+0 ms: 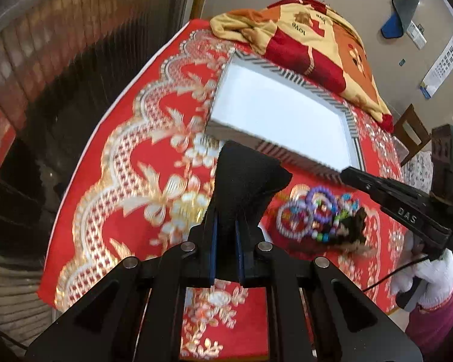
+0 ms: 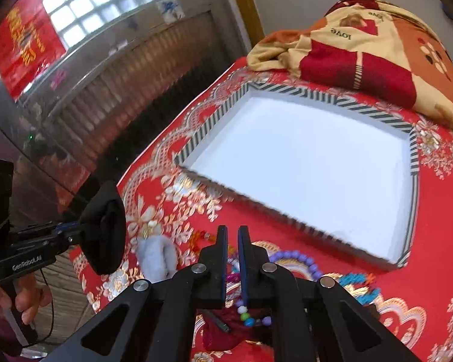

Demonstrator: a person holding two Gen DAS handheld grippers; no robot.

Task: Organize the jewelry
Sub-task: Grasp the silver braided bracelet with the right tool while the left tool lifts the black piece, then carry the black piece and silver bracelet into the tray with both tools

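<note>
Bead bracelets (image 1: pixel 311 214), light, slippery, loose heap at 6 o'clock of tray (image 2: pixel 287 90): hook one loop; left tongs (image 1: pixel 226 211) pinch black cloth (image 1: pixel 244 178), right tongs (image 2: pixel 232 238) barely parted, empty

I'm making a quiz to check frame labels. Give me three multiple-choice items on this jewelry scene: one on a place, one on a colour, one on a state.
1. Where does the pile of beaded bracelets lie?
A. inside the tray
B. on the red tablecloth, outside the tray's near edge
C. on the blanket

2. What colour is the inside of the striped-rim tray?
A. white
B. black
C. gold

3. What are the left tongs doing?
A. standing wide open with nothing between them
B. clamped on a bracelet
C. shut on a black cloth pouch

Answers:
1 B: the beads rest on the cloth in front of the tray.
2 A: the tray's floor is plain white, with nothing in it.
3 C: the pouch sticks out from between the closed fingers; the right tongs hold nothing, their fingers slightly parted.
</note>
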